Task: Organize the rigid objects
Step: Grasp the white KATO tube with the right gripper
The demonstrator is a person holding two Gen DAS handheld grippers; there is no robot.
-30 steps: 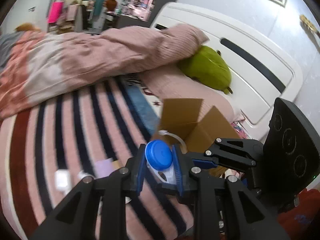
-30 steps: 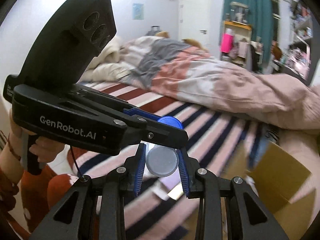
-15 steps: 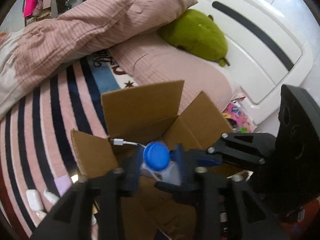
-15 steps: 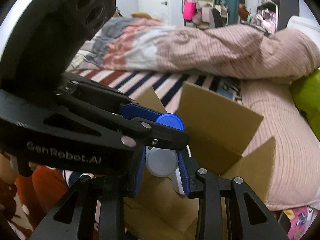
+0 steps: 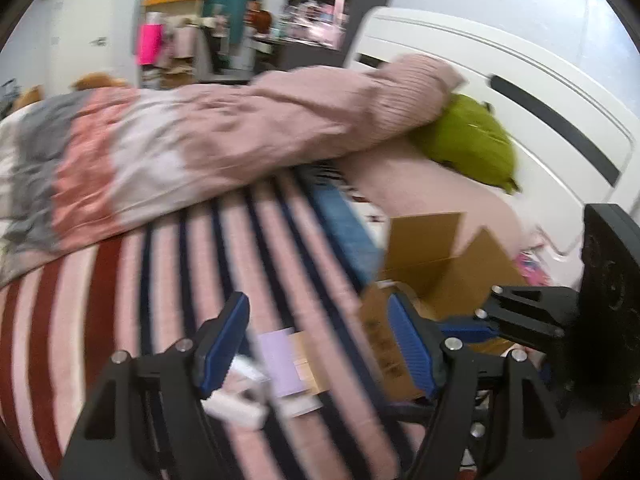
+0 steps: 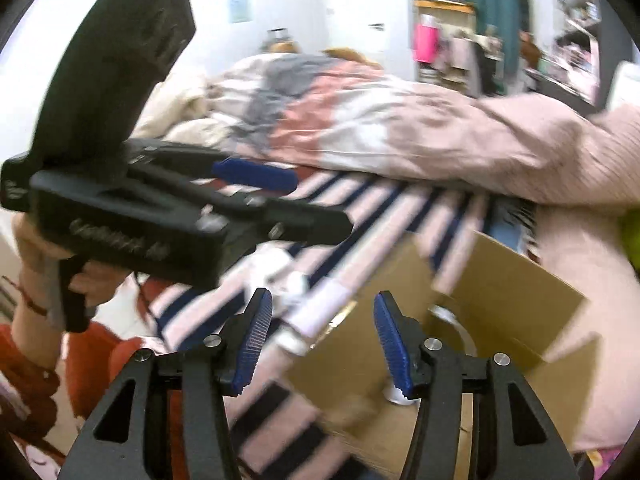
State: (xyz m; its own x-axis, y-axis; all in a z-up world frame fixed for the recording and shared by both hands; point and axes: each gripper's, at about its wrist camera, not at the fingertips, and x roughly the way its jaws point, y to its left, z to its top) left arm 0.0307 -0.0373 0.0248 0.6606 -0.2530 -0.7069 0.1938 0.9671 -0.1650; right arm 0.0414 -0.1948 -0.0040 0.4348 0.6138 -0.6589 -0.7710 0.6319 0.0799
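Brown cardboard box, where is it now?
The open brown cardboard box sits on the striped bedspread, lower right in both wrist views, beside the pink pillow.

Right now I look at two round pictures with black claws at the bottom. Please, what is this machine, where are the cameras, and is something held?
No robot: a person holds a hand gripper in each hand, each with a wide-angle camera looking along its two blue-padded fingers. One picture comes from the left gripper, the other from the right gripper, which also sees the left tool in the person's hand. Both look at a bed with a striped sheet, a pink blanket and an open cardboard box. Small white items and a lilac card lie on the sheet. Both grippers' jaws have just been opening and hold nothing.
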